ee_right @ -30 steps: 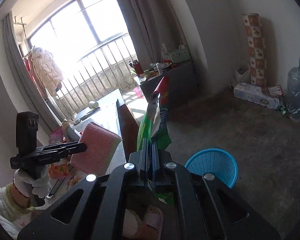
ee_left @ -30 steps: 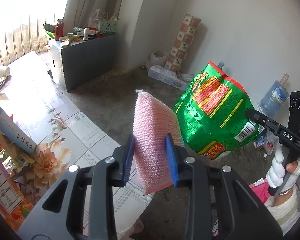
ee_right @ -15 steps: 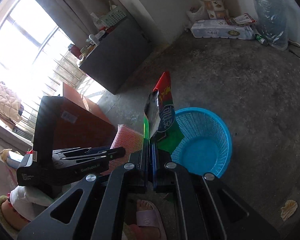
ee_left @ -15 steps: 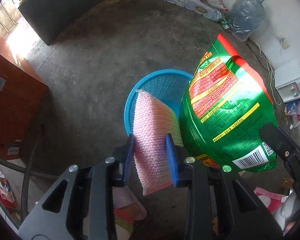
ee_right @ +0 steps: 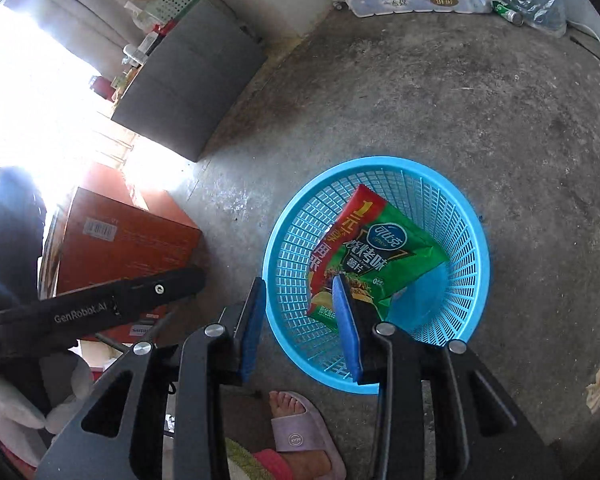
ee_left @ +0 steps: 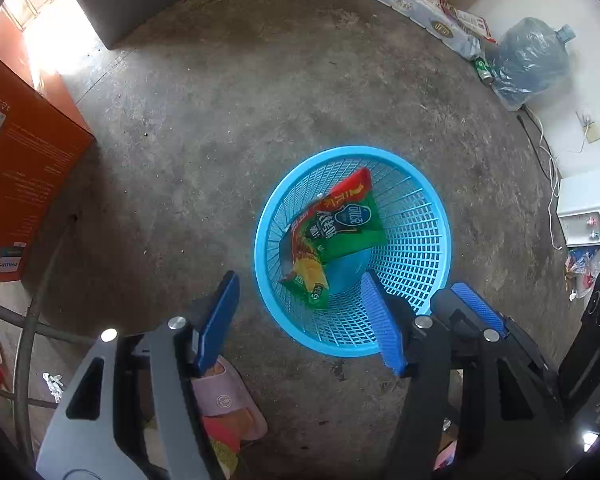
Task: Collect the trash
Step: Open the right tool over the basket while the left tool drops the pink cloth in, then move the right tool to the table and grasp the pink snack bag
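A round blue plastic basket stands on the concrete floor. Inside it lies a green and red snack bag, tilted against the wall. My left gripper points steeply down over the basket's near rim; its jaws are opening with nothing between the blue pads. The right gripper hangs over the same rim, its jaws also opening and empty. One right finger shows beside the left gripper, and the left gripper's black arm shows in the right wrist view. No pink sponge is in view.
An orange cardboard box stands left of the basket. A person's foot in a pink slipper is just below it. A grey cabinet, a tissue pack, a water jug and a white appliance line the walls.
Both grippers dropped down over the basket and their jaws spread. The snack bag left the right jaws and lies in the basket. The pink sponge is gone from the left jaws.
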{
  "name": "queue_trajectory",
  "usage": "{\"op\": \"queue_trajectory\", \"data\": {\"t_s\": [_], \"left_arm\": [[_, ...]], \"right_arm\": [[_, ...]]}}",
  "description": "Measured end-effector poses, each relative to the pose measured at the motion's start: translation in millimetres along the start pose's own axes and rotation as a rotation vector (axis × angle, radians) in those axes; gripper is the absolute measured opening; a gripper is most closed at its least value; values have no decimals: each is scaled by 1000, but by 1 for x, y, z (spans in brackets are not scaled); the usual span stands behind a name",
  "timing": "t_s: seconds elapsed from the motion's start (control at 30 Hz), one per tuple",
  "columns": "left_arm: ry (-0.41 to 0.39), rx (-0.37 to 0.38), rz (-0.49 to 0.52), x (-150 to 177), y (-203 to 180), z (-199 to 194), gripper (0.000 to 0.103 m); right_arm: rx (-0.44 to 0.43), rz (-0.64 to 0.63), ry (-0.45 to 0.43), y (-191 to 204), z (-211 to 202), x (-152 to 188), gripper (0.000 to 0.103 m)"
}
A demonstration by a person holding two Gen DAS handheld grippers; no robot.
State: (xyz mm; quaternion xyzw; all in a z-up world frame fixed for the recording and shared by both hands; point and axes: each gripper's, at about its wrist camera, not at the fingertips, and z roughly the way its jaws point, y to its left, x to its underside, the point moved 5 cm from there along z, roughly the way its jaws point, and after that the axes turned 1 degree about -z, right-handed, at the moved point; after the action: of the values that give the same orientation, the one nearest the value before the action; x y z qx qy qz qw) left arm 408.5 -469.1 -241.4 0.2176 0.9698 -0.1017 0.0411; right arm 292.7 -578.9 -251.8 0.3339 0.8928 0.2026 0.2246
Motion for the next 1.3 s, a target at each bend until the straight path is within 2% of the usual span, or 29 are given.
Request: {"op": "queue_trajectory", "data": {"t_s": [0.13,0.3,0.47,0.6,0.67,0.77,0.93,1.07,1.17,1.3], "left_arm": [[-79,59,-2,-1,0,-48,59],[-211,163,19,12,5,-134,60],[-363,237,65,58,23,-227,60],[-487,255,98,114,47,-286,60],[-550,245,111,146,62,-308,60],[-628,231,105,194,88,-332,60],[-712,177,41,271,140,-348,60],[-762,124,-38,328,190,-358,60],[-798,77,-133,365,231,-364,60],[-846,17,-234,404,277,-371,60]], "right_arm": [[-17,11,-31,-2,-28,7,34],[-27,8,-75,-2,-70,22,35],[-34,-37,-93,13,-105,44,35],[-40,-111,-120,42,-135,65,41],[-46,-168,-155,64,-154,77,47],[-73,-273,-223,102,-184,95,61],[-63,-453,-372,168,-227,128,94],[-44,-563,-478,216,-246,152,97],[-127,-628,-443,252,-243,170,97],[-303,-675,-307,297,-225,199,97]]}}
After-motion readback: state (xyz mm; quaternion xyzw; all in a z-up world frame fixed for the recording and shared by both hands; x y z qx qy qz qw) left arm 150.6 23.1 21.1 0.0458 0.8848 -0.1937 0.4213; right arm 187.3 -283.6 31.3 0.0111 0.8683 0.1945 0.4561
